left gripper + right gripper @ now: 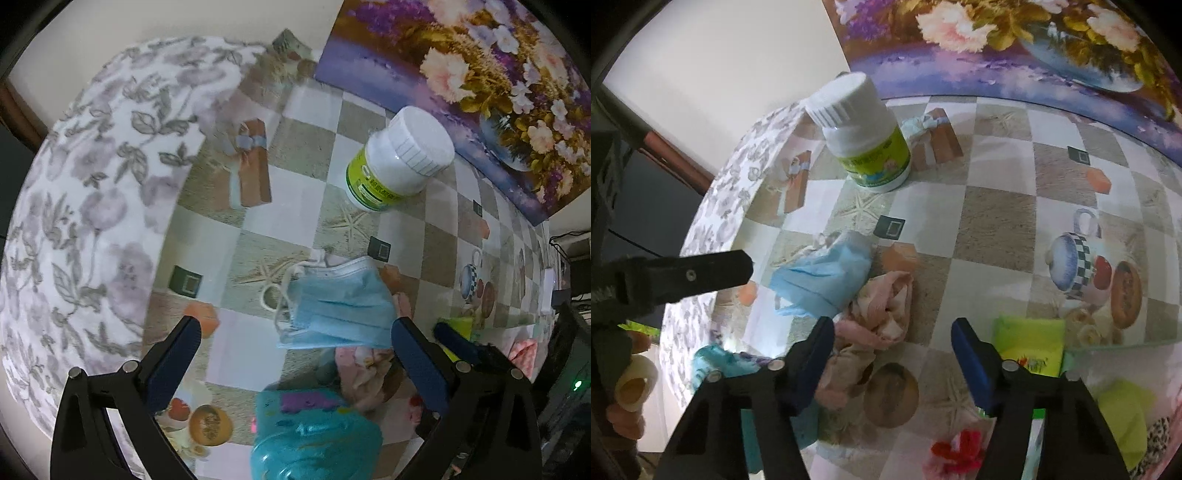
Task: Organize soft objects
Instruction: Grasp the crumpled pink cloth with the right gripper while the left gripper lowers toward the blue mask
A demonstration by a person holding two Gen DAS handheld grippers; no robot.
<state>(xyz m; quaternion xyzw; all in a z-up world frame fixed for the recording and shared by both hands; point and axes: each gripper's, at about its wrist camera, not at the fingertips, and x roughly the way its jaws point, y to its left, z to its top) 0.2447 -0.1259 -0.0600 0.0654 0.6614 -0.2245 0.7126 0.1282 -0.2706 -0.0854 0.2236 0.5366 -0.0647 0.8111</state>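
Before me a checkered tablecloth (295, 107) printed with starfish and teapots, floral cloth (92, 184) draped at my left, flower painting (480, 74) leaning on the plain cream wall (738, 55), dim light.

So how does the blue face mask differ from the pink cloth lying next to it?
The blue face mask is pleated and mostly flat, with white ear loops at one end; the pink cloth is crumpled into a loose heap with no loops. The mask is one plain pale blue, while the cloth mixes pink and cream. The mask lies nearer the white bottle; the cloth lies nearer the right gripper. Both rest on the checked tablecloth, touching, and neither is gripped.
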